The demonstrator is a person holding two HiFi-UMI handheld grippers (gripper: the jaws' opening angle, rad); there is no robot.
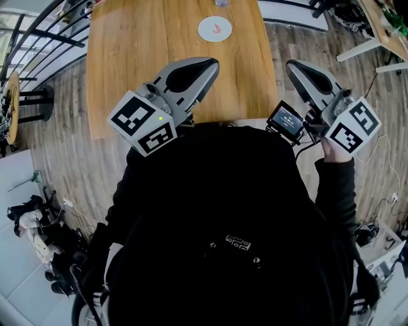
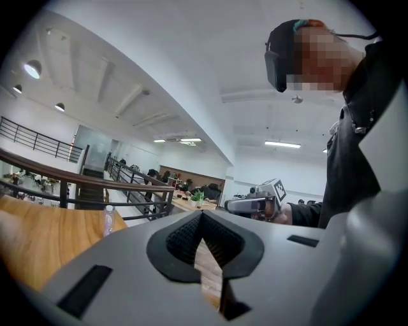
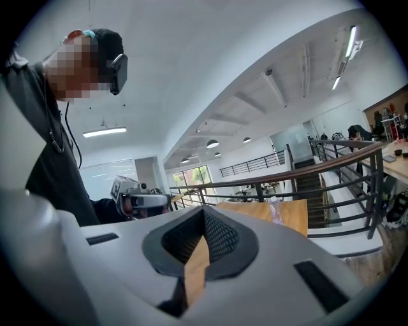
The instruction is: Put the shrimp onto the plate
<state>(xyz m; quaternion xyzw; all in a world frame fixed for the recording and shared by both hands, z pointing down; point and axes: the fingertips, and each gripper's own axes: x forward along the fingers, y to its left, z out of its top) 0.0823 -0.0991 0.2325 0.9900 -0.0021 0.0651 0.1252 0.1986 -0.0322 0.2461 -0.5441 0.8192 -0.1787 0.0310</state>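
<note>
A white round plate [image 1: 215,28] lies at the far end of the wooden table [image 1: 140,57], and a small orange-pink shrimp [image 1: 217,27] rests on it. Both grippers are held close to the person's body at the table's near edge, well short of the plate. My left gripper [image 1: 210,63] is shut with its tips together and nothing between them, and so is my right gripper [image 1: 293,65]. In the left gripper view the black pads [image 2: 182,235] meet at the tip; the right gripper view shows its pads [image 3: 220,235] the same way. Neither gripper view shows the plate.
A clear bottle [image 1: 221,2] stands past the plate at the table's far edge, also visible as a bottle [image 2: 108,219] in the left gripper view. A black railing [image 1: 38,38] runs along the left. Another desk [image 1: 382,25] and cables lie at the upper right.
</note>
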